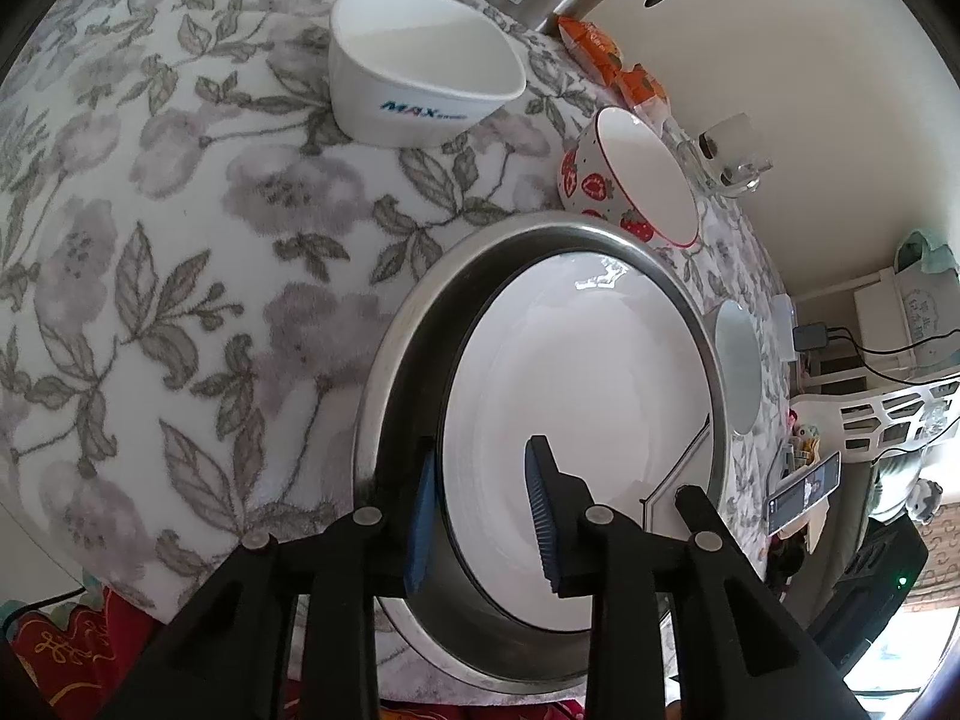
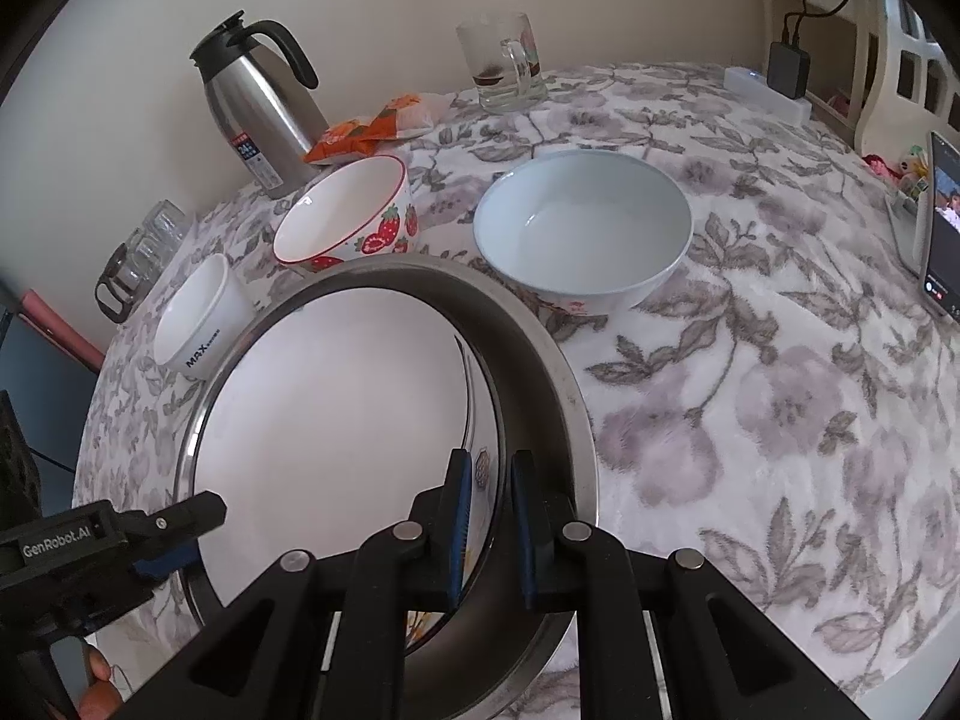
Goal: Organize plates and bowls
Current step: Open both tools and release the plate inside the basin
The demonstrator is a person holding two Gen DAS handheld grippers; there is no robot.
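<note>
Left gripper (image 1: 483,525) parted wide, fingers straddling the white plate's (image 1: 576,420) rim inside the steel basin (image 1: 390,360), right gripper (image 2: 489,531) narrow, pinching the opposite rim, strawberry bowl (image 2: 348,216) and pale bowl (image 2: 582,228) beyond

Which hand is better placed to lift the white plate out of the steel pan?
Probably the right. The right gripper has its jaws drawn close about the white plate rim, though contact is unclear. The left gripper also straddles that rim inside the steel pan, but its jaws stand wide open.
</note>
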